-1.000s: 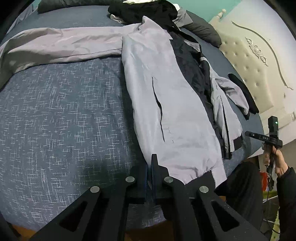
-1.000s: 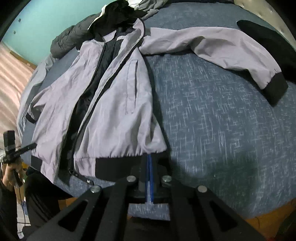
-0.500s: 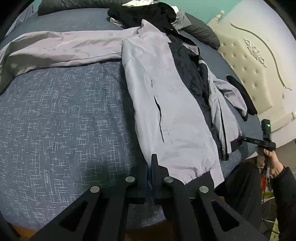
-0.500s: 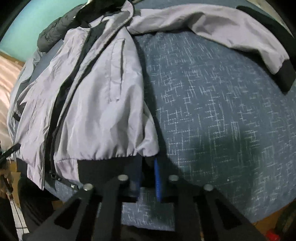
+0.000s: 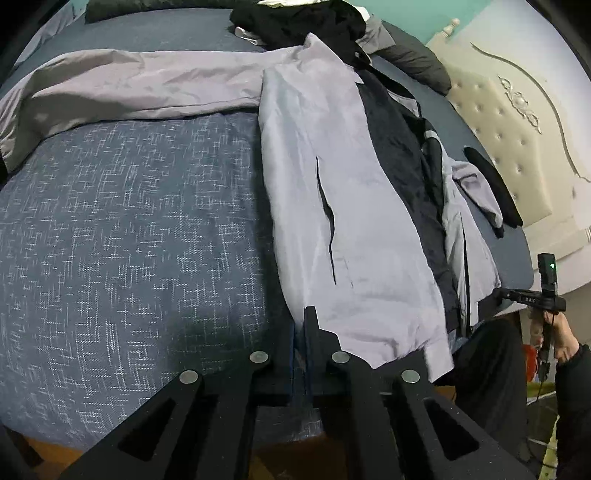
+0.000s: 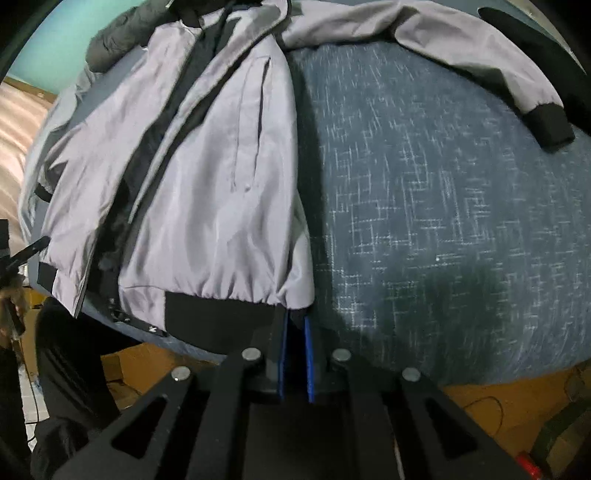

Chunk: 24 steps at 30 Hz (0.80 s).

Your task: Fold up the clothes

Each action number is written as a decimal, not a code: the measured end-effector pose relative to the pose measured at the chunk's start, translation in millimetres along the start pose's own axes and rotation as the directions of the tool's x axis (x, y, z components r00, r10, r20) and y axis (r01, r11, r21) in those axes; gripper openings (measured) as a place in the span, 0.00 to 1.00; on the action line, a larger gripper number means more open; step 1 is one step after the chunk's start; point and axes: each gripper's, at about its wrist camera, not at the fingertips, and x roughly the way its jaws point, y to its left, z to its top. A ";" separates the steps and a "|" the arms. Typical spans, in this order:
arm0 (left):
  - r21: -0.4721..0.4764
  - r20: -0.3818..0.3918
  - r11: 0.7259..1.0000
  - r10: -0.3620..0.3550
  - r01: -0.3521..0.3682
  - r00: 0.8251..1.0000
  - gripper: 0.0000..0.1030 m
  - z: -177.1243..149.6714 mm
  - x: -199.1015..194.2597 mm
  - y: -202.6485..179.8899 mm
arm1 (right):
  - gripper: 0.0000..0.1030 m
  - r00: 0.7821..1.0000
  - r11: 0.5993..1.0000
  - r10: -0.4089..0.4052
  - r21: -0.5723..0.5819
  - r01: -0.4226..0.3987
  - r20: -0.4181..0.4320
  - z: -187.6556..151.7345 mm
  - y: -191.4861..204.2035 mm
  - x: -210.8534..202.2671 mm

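A grey jacket (image 5: 332,184) with a dark lining and a black hem band lies open, front up, on the bed. One sleeve (image 5: 129,81) stretches out to the left. In the right wrist view the other sleeve (image 6: 461,48) runs right and ends in a black cuff (image 6: 546,125). My left gripper (image 5: 303,321) points down at the jacket's lower side edge. Its jaws are just opening, with only a slit between them and no cloth in it. My right gripper (image 6: 295,321) sits at the jacket's (image 6: 221,184) other hem corner. Its jaws are opening a little, blue pads apart, and the gap between them looks dark.
The dark blue patterned bed cover (image 5: 129,240) lies bare on both sides of the jacket. A pile of dark clothes (image 5: 303,18) and a padded jacket (image 5: 413,62) lie at the far end. A cream headboard (image 5: 517,129) stands to the right. A person's black-clad leg (image 5: 491,369) is at the bed's edge.
The right gripper has come down and in toward the hem corner, and its pads have parted slightly. The left gripper has stayed put. The jacket has not moved.
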 end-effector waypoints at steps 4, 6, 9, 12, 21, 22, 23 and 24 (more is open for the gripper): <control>-0.034 0.058 0.998 0.050 -0.048 0.997 0.24 7.7 -14.1 5.5 | 0.18 0.997 1.000 -0.018 0.003 0.018 0.073 14.2 7.6 -14.6; -0.055 0.098 0.997 0.056 -0.050 0.994 0.39 13.1 -23.9 7.6 | 0.24 0.992 1.000 -0.023 0.005 0.022 0.121 23.6 12.5 -27.1; -0.062 0.152 0.997 0.057 -0.048 0.987 0.44 28.1 -31.7 7.4 | 0.36 0.978 0.999 -0.014 0.041 0.006 0.209 43.0 16.6 -49.1; -0.066 0.192 0.997 0.060 -0.048 0.980 0.44 41.9 -33.2 5.1 | 0.36 0.958 0.996 0.027 0.068 -0.049 0.285 58.9 25.0 -60.4; -0.092 0.267 0.995 -0.020 0.046 0.963 0.51 83.7 -7.6 -16.3 | 0.37 0.937 0.969 0.142 0.150 -0.198 0.319 115.7 48.7 -24.2; -0.090 0.272 0.994 -0.030 0.056 0.962 0.52 86.4 -4.3 -19.4 | 0.36 0.936 0.965 0.148 0.161 -0.208 0.320 119.3 48.7 -19.1; -0.085 0.276 0.994 -0.037 0.063 0.960 0.54 88.4 -1.4 -22.5 | 0.36 0.935 0.961 0.153 0.172 -0.216 0.321 124.1 49.4 -12.8; -0.081 0.281 0.995 -0.040 0.066 0.959 0.55 91.3 2.6 -24.5 | 0.36 0.934 0.957 0.156 0.184 -0.223 0.322 129.6 49.6 -7.2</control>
